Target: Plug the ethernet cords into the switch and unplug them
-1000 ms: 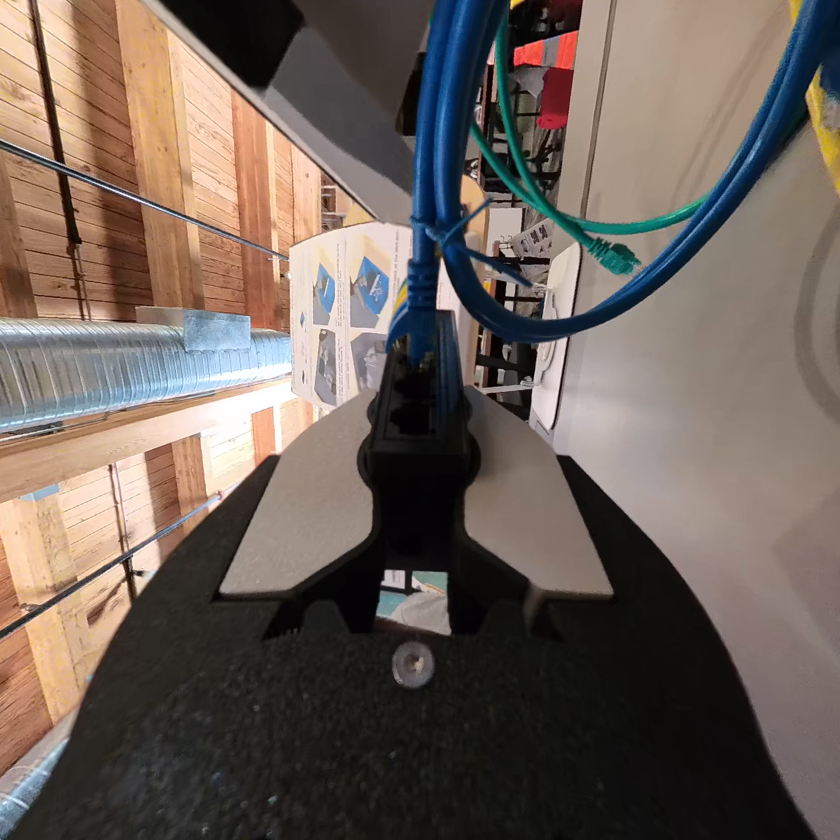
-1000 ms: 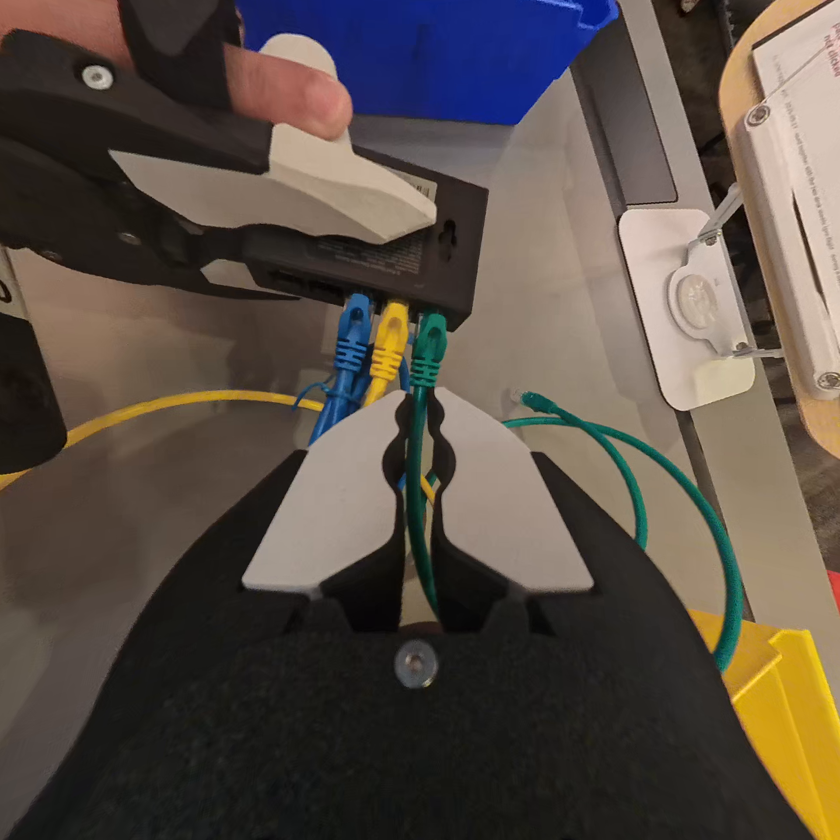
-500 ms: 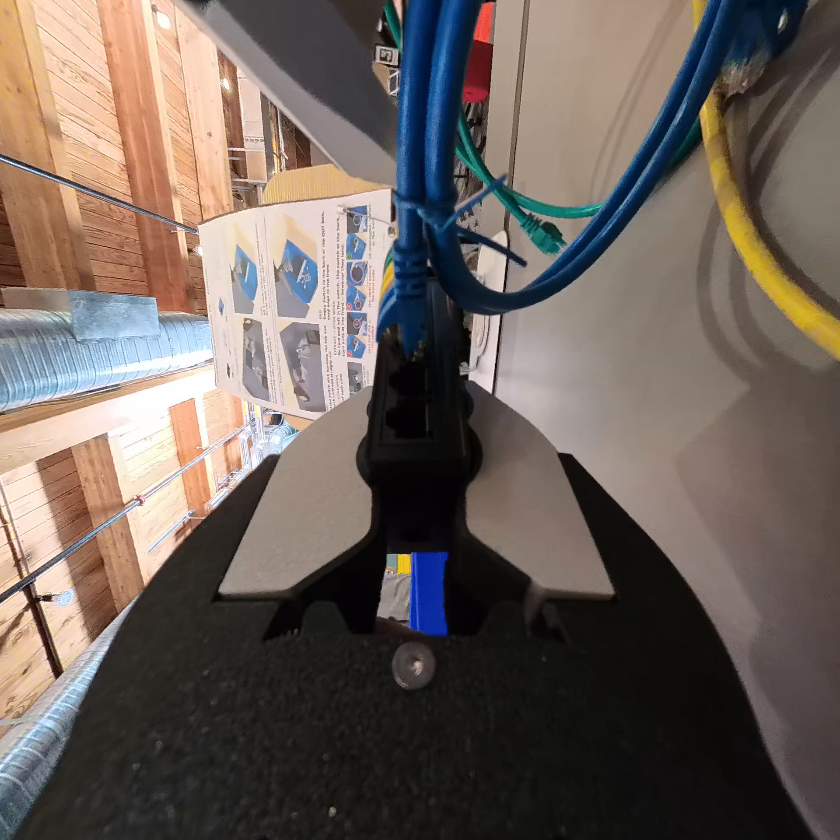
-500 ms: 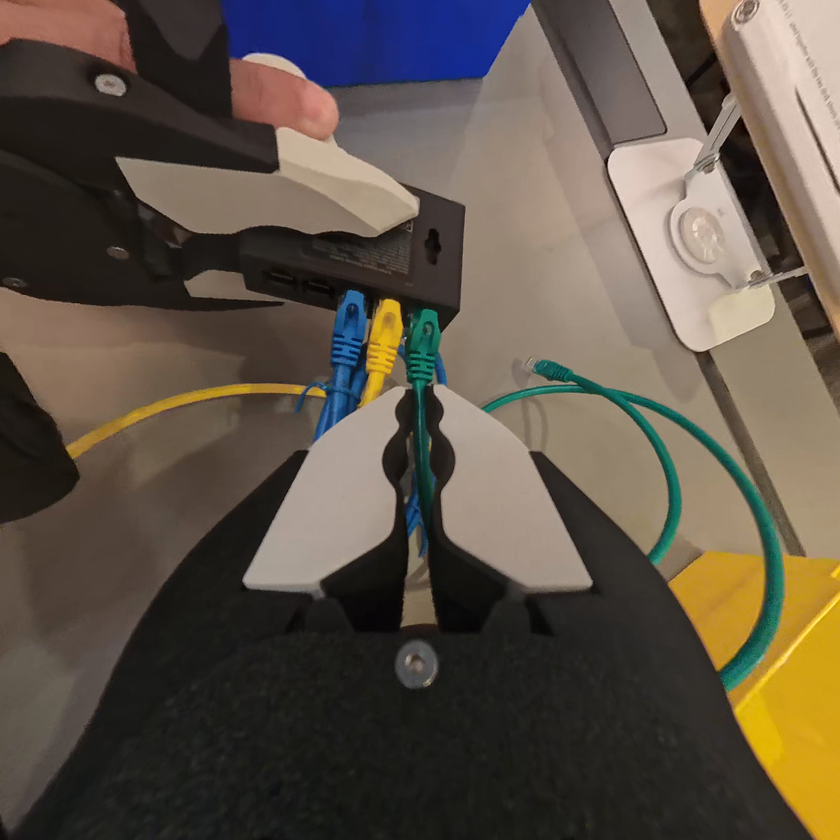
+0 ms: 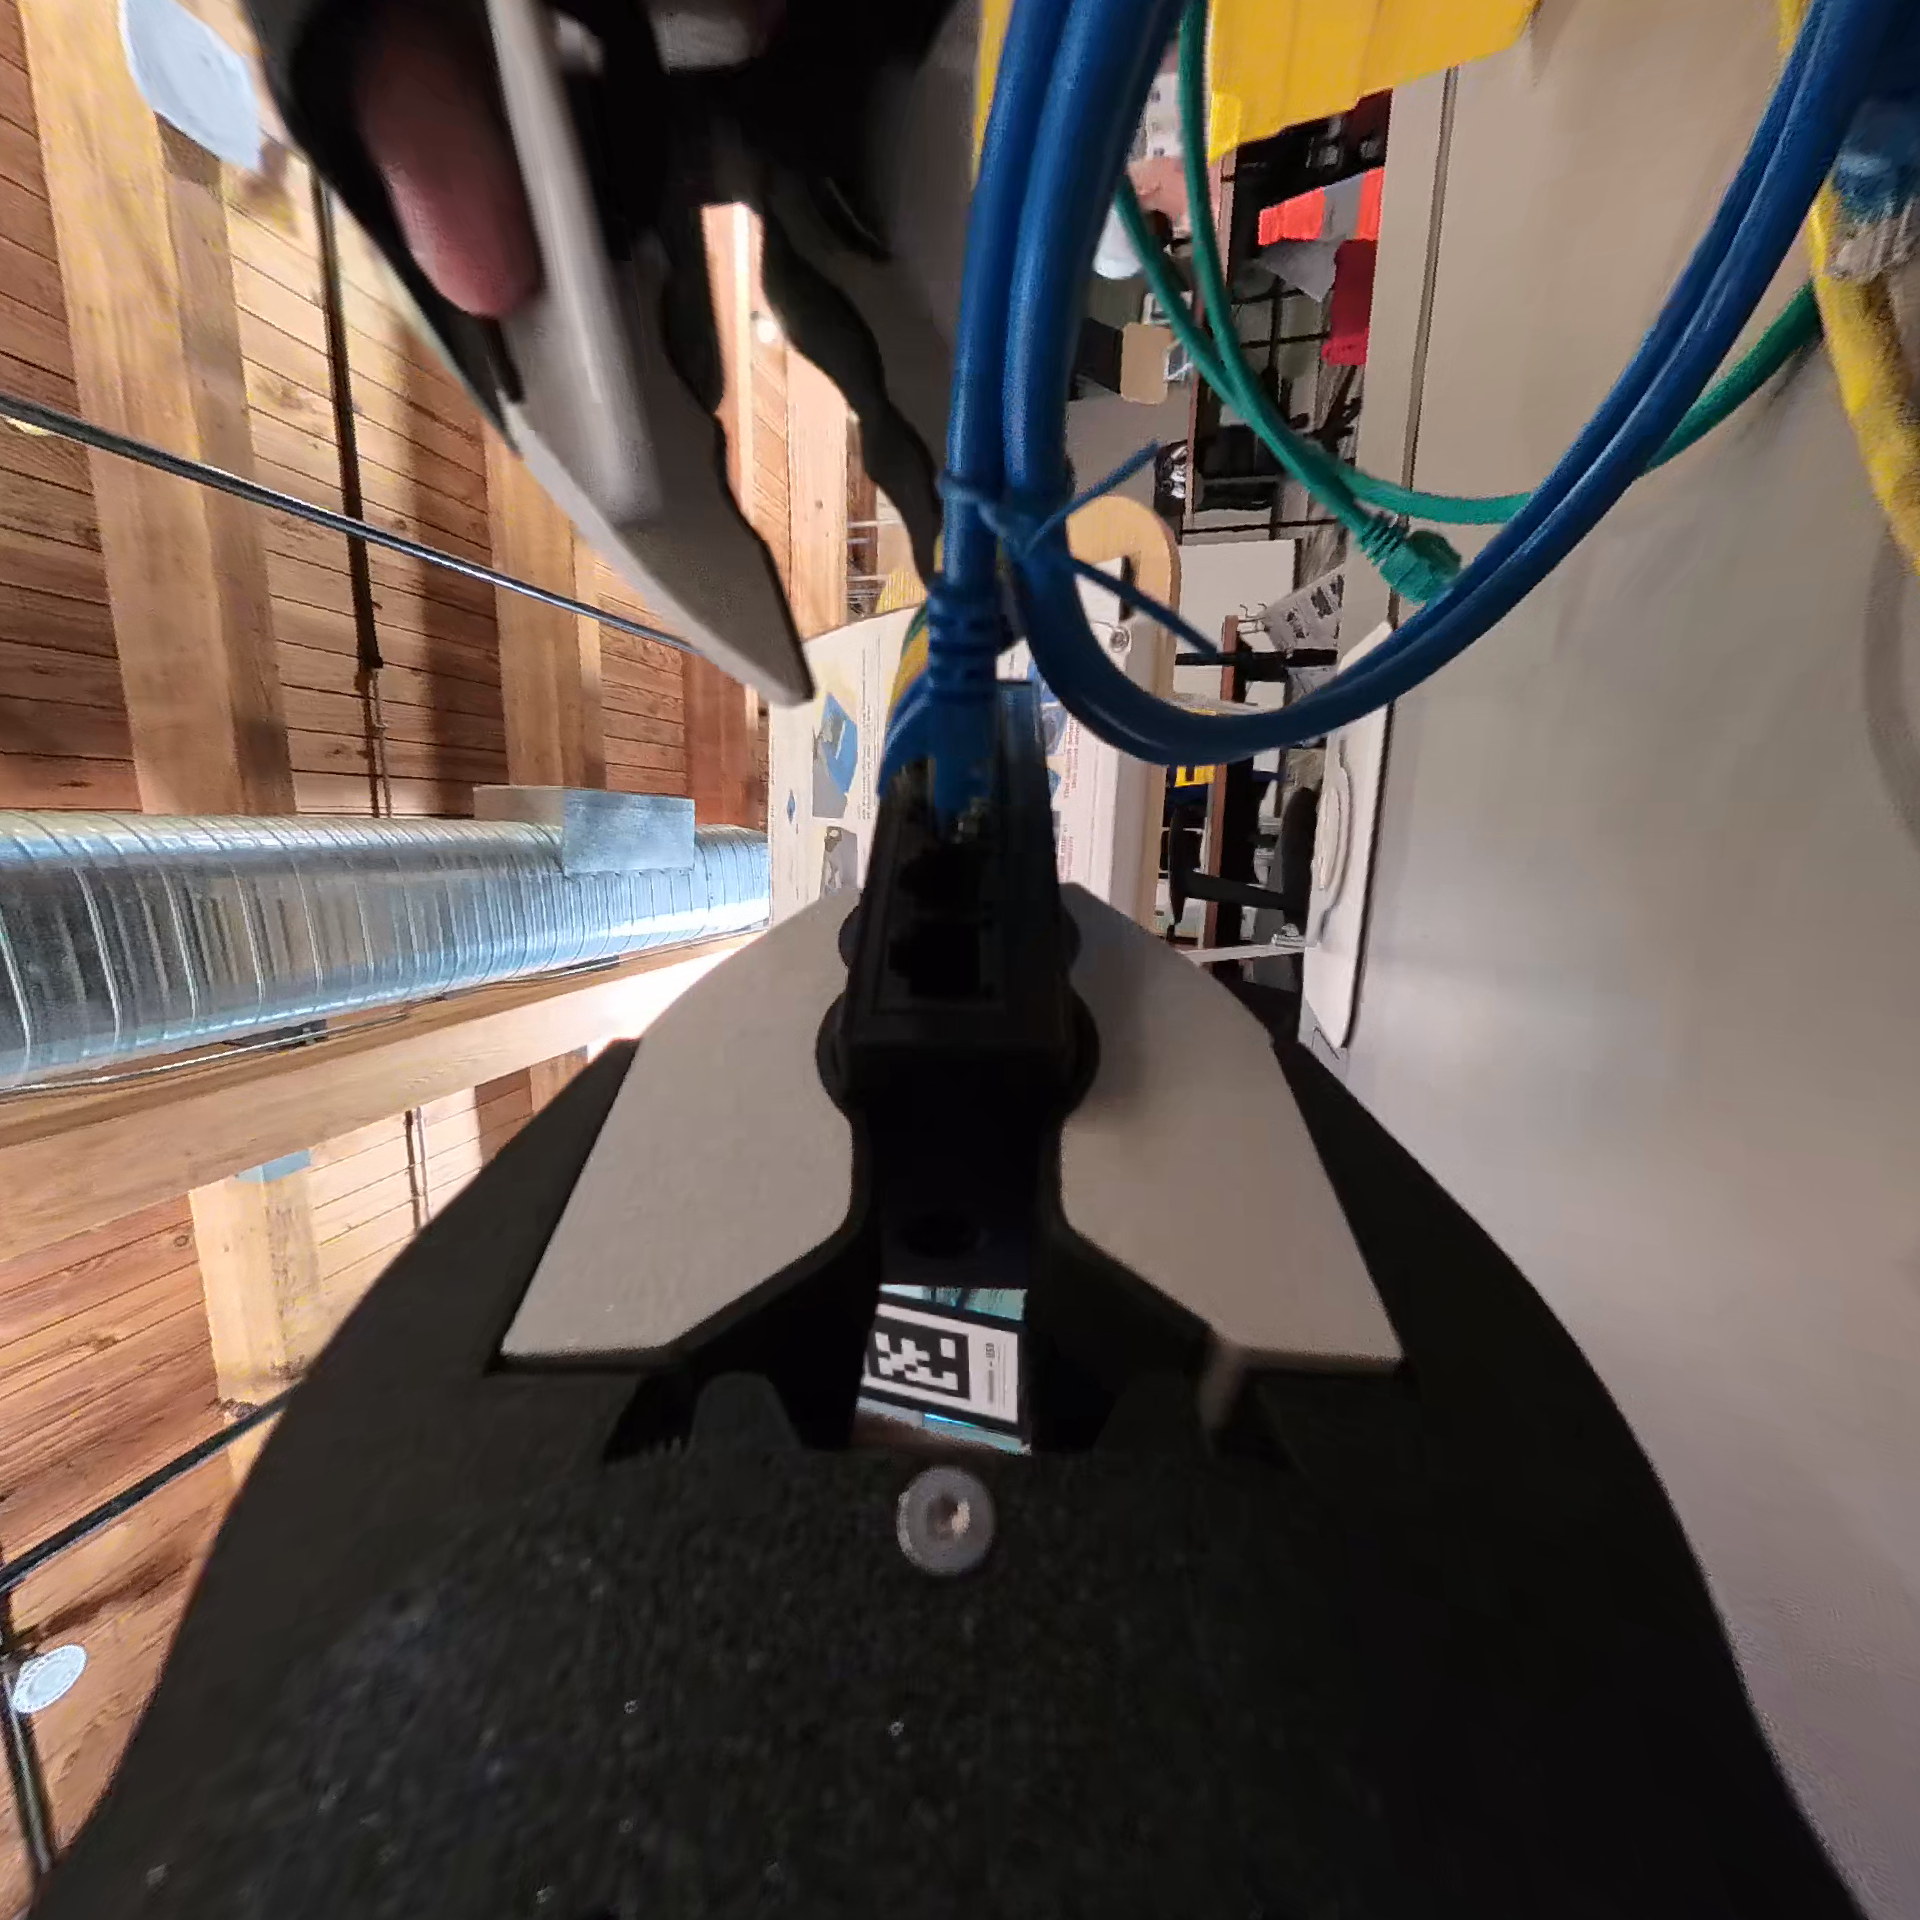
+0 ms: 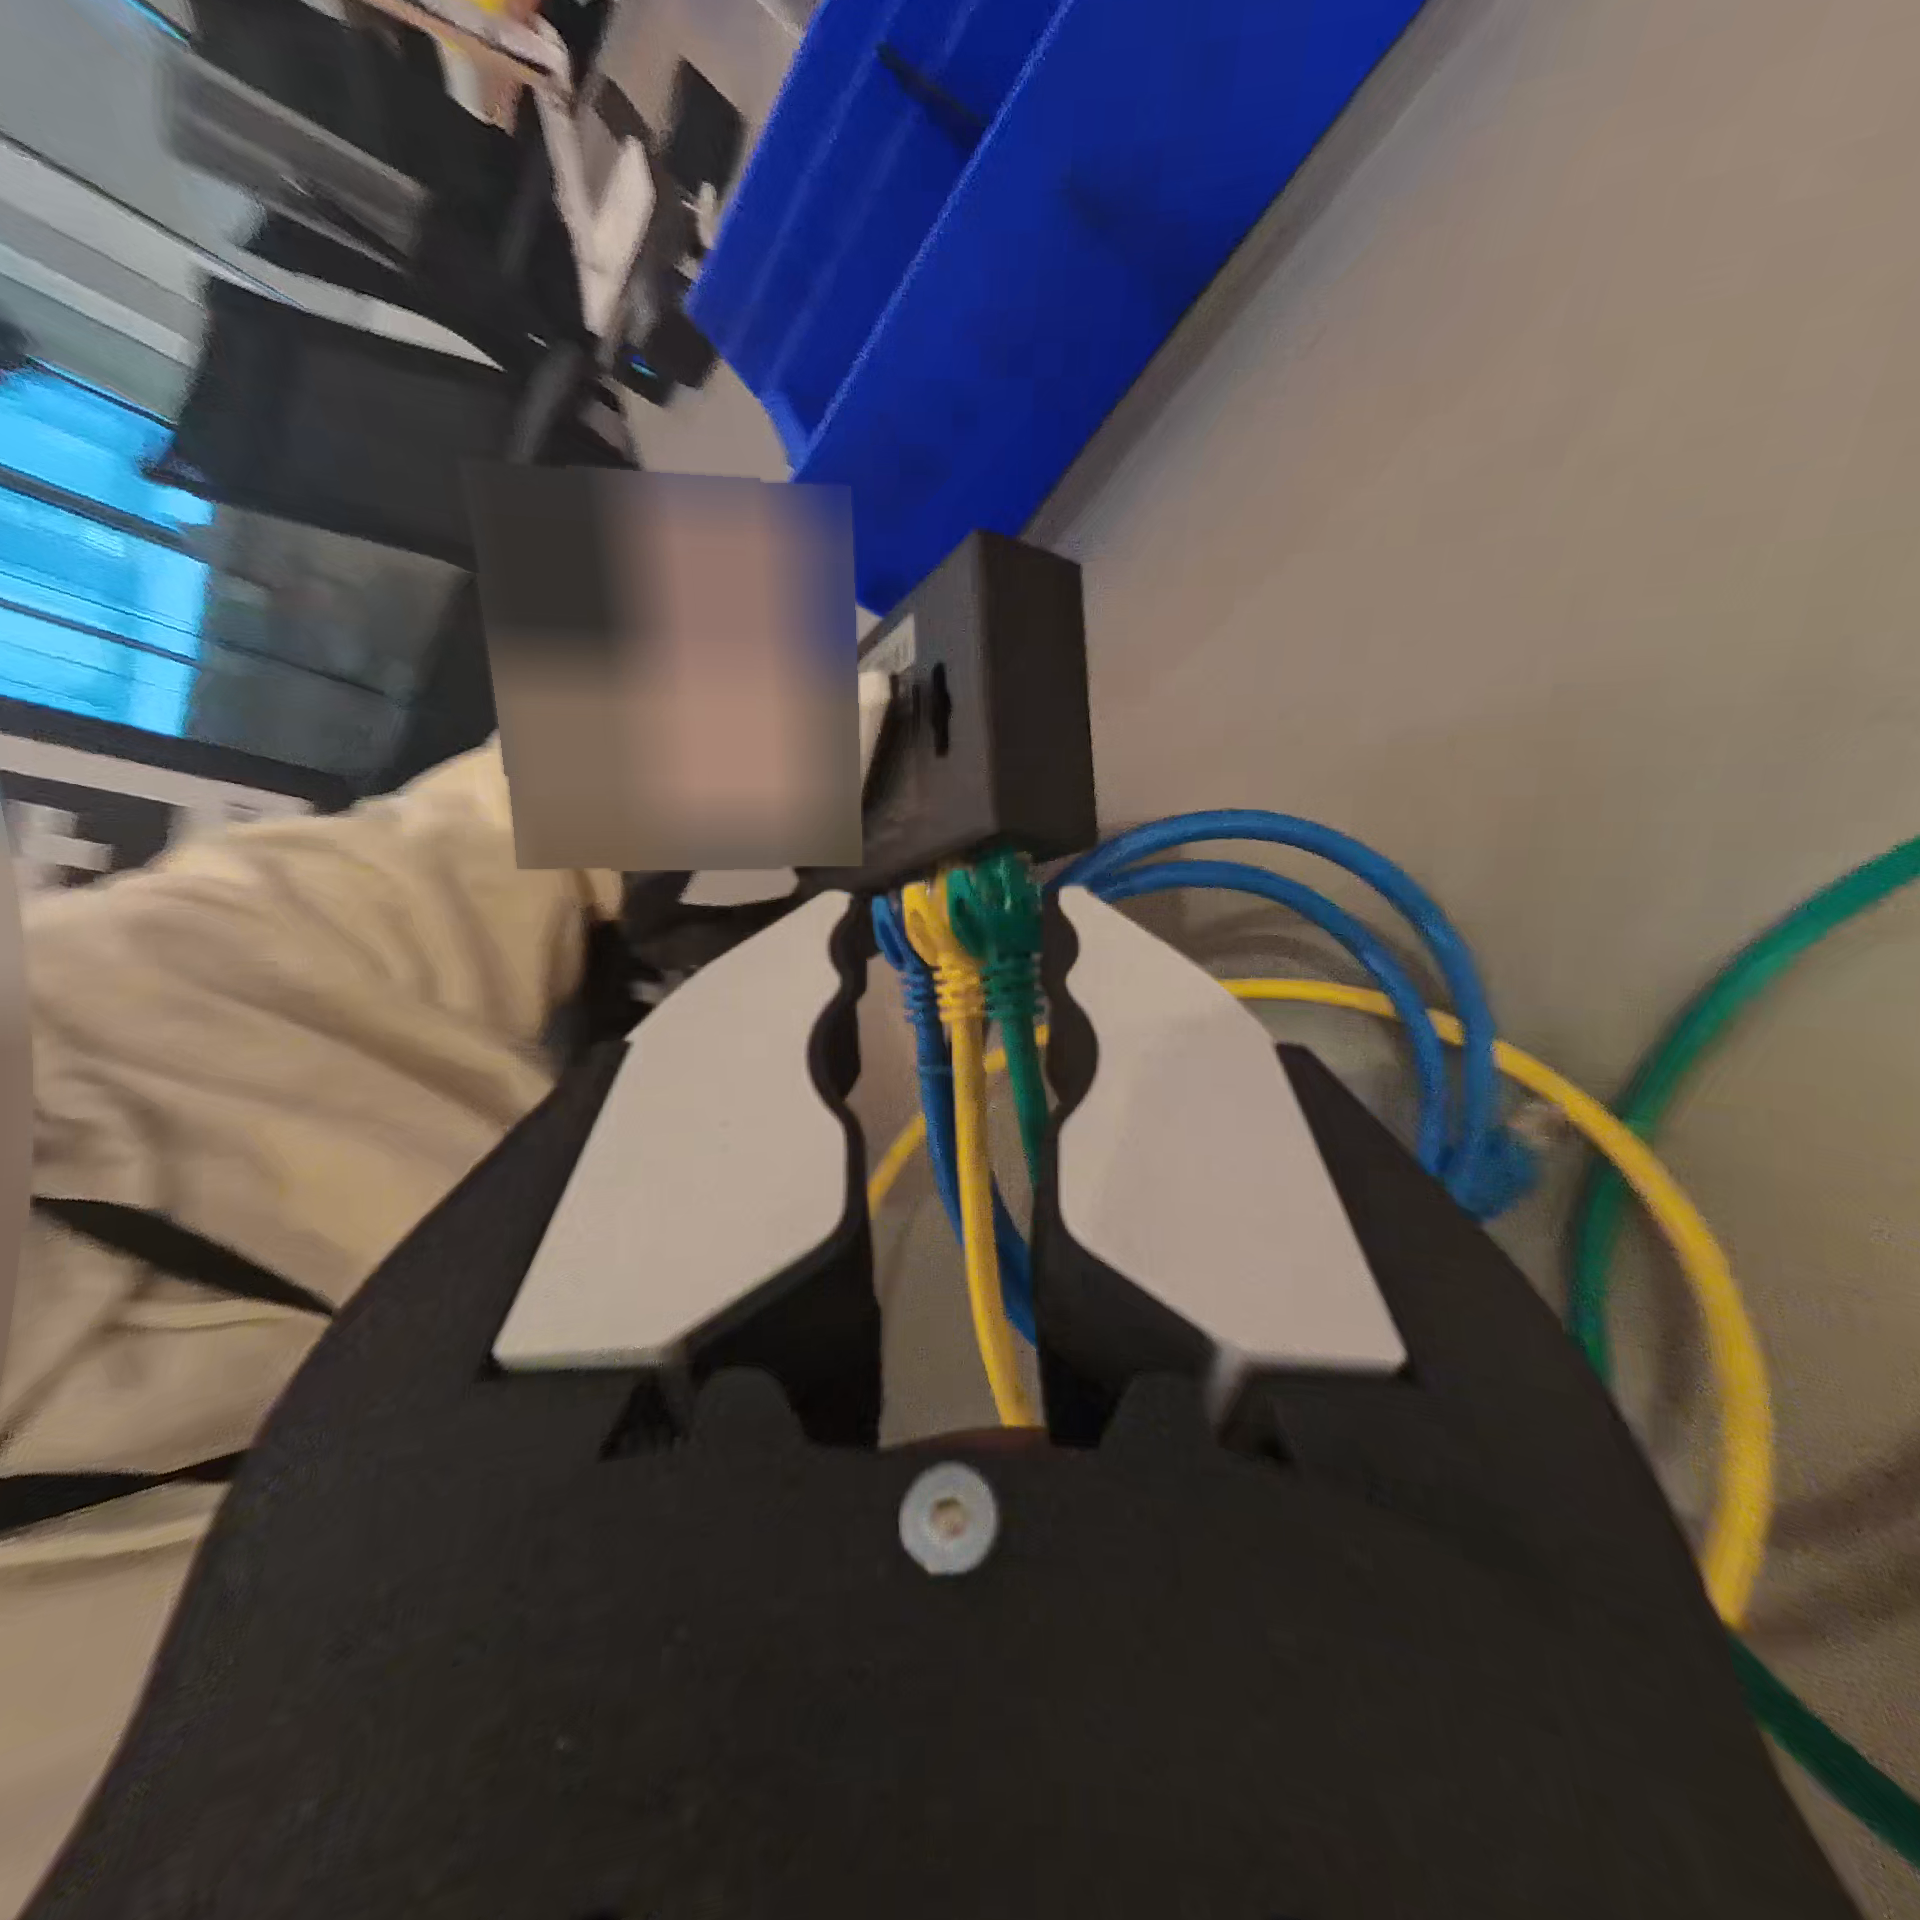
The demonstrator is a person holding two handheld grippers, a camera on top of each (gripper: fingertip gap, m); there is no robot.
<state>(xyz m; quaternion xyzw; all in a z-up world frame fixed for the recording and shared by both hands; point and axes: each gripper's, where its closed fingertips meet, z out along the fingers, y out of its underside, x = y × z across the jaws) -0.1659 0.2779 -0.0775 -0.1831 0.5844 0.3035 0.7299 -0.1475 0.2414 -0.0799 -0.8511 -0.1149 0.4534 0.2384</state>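
Risk noted: small black plastic network switch (image 5: 961,997) is clamped in left gripper (image 5: 961,966), while right gripper (image 6: 951,997), fingers apart, straddles blue, yellow and green plugs (image 6: 961,935), so the wrong cord could be pinched.

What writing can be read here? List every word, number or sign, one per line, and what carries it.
Nothing is legible; none can be quoted.
Poster behind the blue cord: print too small and blurred.
Label on the black switch: blurred.
Black-and-white square marker seen between the left claw's fingers: a pattern only; the tiny print beside it is unreadable.
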